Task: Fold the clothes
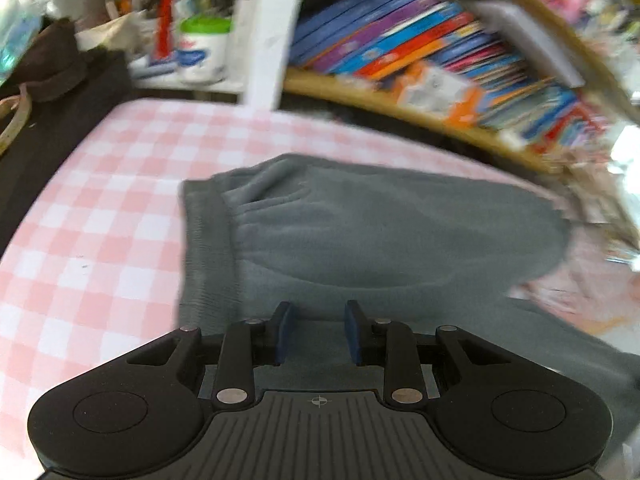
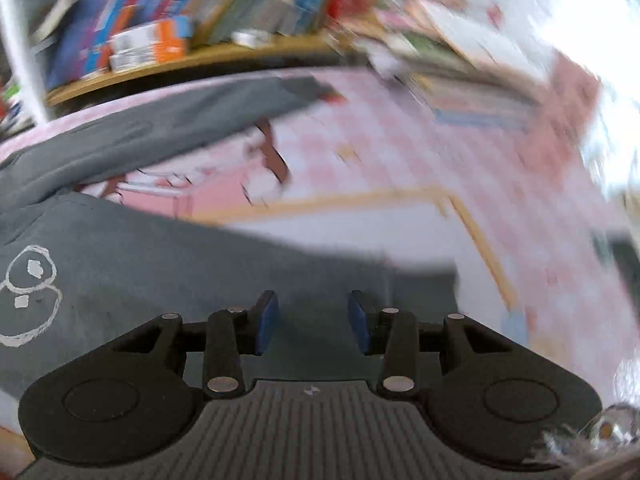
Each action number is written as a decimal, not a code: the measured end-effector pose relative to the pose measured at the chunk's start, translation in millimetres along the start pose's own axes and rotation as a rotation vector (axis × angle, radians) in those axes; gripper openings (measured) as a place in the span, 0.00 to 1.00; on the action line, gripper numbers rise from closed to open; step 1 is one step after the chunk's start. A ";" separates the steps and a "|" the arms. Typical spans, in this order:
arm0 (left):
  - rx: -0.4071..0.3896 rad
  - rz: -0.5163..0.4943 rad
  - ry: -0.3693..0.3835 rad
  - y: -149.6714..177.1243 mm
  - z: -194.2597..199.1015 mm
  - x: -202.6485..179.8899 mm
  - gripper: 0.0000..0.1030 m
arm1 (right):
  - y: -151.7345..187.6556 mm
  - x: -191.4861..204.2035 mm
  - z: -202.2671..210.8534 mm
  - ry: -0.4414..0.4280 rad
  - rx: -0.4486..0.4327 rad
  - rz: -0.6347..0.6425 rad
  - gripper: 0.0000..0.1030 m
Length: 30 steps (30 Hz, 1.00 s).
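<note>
Two wrist views, both motion-blurred. Largest item was the pink-and-white checked fabric surface (image 1: 100,200), whether bed or counter could not be told; it filled the left and middle of the left wrist view and ran up the right side of the right wrist view (image 2: 400,140). Behind it stood a curved wooden bookshelf (image 1: 400,104) packed with slanting colourful books, seen in both views (image 2: 180,64).

Dark grey fleece trousers (image 1: 360,232) lay spread on the checked surface, ribbed waistband (image 1: 204,248) at the left, gathered cloth just beside it. In the right wrist view the grey garment (image 2: 180,264) showed two parts, one reaching toward the shelf and one lying under the claw, with a white outline print (image 2: 28,292) at the left edge.

Left claw (image 1: 318,332) was held over the trousers near the waistband, blue pads (image 1: 284,332) apart, nothing between them. Right claw (image 2: 312,320) was over the near part of the garment, blue pads (image 2: 266,320) parted, gripping nothing.

A white tub with green lid (image 1: 204,48) sat at the far left.
</note>
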<state>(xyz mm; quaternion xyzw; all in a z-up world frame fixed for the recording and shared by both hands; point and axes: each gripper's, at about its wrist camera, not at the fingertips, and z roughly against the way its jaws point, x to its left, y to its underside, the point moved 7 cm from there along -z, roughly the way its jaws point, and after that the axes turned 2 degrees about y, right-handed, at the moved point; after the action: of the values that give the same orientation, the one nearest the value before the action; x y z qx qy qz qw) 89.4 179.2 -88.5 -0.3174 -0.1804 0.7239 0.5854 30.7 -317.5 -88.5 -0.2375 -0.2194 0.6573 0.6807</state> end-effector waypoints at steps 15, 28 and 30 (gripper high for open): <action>-0.025 0.221 -0.083 17.4 19.1 59.7 0.05 | 4.7 1.5 -16.2 -0.007 0.033 -0.005 0.23; -0.022 0.236 -0.073 19.3 23.3 58.8 0.05 | -39.9 -9.6 -54.4 0.043 -0.007 0.023 0.12; -0.027 0.237 -0.075 19.4 23.3 59.2 0.05 | -41.8 -6.8 -56.1 0.052 -0.007 0.039 0.13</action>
<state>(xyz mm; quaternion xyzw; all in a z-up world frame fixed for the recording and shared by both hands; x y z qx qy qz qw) 52.8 233.9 -98.3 -0.3171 -0.1733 0.7968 0.4843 97.8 -327.2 -107.2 -0.2610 -0.1992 0.6635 0.6722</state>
